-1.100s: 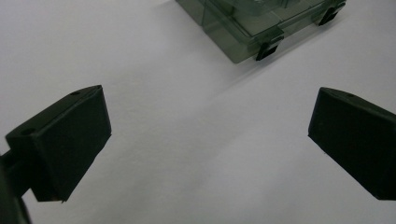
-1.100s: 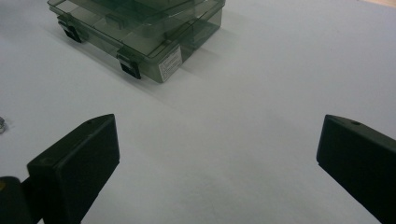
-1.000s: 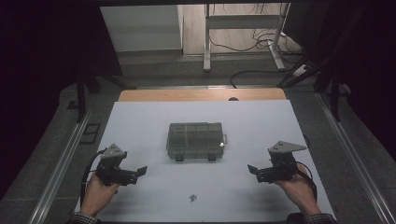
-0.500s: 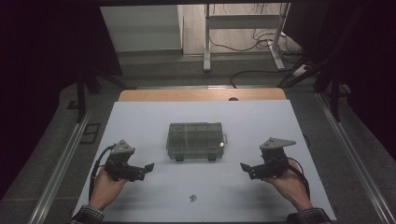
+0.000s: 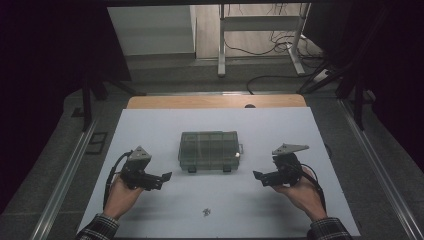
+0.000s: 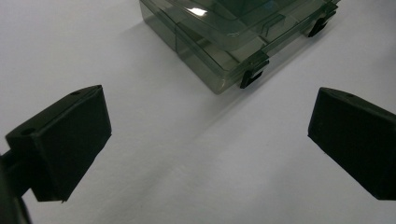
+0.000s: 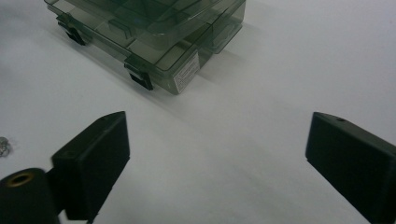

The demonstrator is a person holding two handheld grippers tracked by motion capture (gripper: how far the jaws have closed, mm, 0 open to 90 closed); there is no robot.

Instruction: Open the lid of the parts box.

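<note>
A smoky clear compartment box (image 5: 209, 150) lies shut at the middle of the white tabletop (image 5: 150, 125). The left gripper (image 5: 165, 176) and right gripper (image 5: 259, 176) flank it, apart from it, jaws spread wide and empty; the right jaws have just been closing slightly.

both grippers (image 5: 165, 176) (image 5: 258, 175) nearer box (image 5: 209, 150); right jaws closing slightly

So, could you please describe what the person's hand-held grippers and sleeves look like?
Each hand-held gripper, left and right, is black, with two blocky black jaws, a grey three-cornered plate on top and a black cable trailing back past the hand. The jaw pads are flat-faced wedges with small screw holes. The sleeve cuffs are dark plaid.
</note>
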